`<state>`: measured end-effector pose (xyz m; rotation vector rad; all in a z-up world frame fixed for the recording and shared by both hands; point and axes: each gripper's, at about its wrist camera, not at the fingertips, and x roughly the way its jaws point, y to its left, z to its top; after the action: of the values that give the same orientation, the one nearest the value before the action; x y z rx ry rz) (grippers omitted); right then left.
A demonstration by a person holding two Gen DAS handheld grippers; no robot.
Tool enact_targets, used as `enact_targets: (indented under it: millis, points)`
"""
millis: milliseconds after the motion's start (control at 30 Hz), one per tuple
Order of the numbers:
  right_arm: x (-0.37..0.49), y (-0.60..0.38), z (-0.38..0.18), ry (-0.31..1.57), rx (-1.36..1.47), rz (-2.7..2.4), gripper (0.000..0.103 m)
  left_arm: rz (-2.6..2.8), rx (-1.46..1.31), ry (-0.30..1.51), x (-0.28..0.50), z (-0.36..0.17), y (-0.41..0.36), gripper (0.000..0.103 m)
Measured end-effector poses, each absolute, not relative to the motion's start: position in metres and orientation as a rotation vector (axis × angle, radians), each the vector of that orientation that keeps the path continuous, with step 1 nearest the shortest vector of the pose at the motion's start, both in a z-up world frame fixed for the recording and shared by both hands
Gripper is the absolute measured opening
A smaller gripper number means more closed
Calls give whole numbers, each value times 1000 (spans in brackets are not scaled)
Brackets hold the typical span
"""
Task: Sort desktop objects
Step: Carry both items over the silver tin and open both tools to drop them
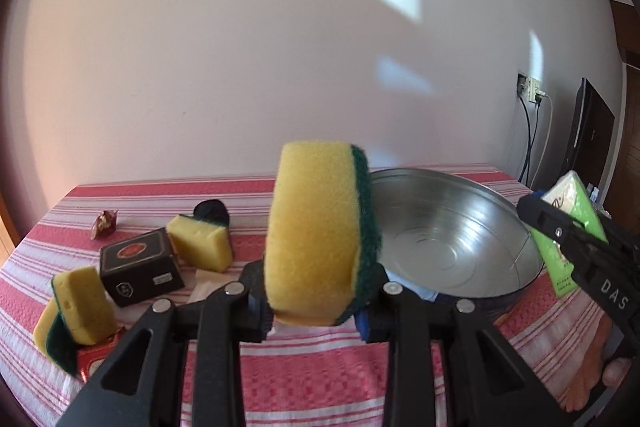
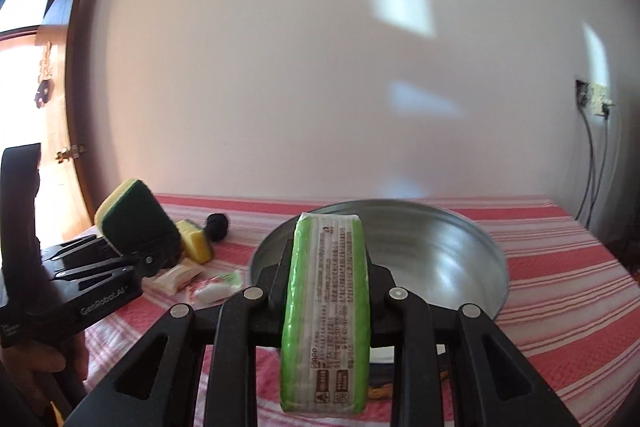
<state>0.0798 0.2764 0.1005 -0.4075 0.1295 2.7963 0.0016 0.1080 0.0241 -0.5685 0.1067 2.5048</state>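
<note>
The sponge (image 1: 320, 231) stands on end in the left tool (image 1: 316, 311), its long axis near upright and leaning slightly right, yellow foam facing the camera, green scouring face turned right. The left tool is clamped on its lower end and holds it clear of the tabletop (image 1: 320, 367). In the right wrist view the same sponge (image 2: 136, 223) shows its green face, tilted up and left above the left tool (image 2: 132, 259).

The tissue pack (image 2: 326, 311), green-edged with printed text, is pinched across its width by the right tool (image 2: 326, 311). Its long axis runs away from the camera toward the metal basin (image 2: 460, 255), far end raised. In the left wrist view the pack (image 1: 576, 227) sits high at right beside the basin (image 1: 452, 235), in the right tool (image 1: 560, 231).

Both tools point slightly downward toward the wall. A hand (image 2: 44, 359) grips the left tool's handle at lower left.

On the striped tabletop lie two more sponges (image 1: 200, 243) (image 1: 76, 307), a dark box (image 1: 140, 267), a black round object (image 1: 212, 211), a small wrapped sweet (image 1: 105, 223) and small white packets (image 2: 200, 279).
</note>
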Motion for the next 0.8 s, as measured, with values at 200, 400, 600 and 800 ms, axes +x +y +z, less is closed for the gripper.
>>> enact_targets:
  millis: [200,400,600,800]
  points:
    - [80,313,104,157,-278,2653,28,2466,-488,120,2,35,149,30]
    - [74,330,102,64,-237,2562,28,2453,-435,147,-5,38,190,30]
    - [64,348,92,38,-236,2509,28,2448,-426,173,-12,30,220,30]
    - [59,359,87,79,-274,2504,29,2453,-446,208,-15,16,238,30]
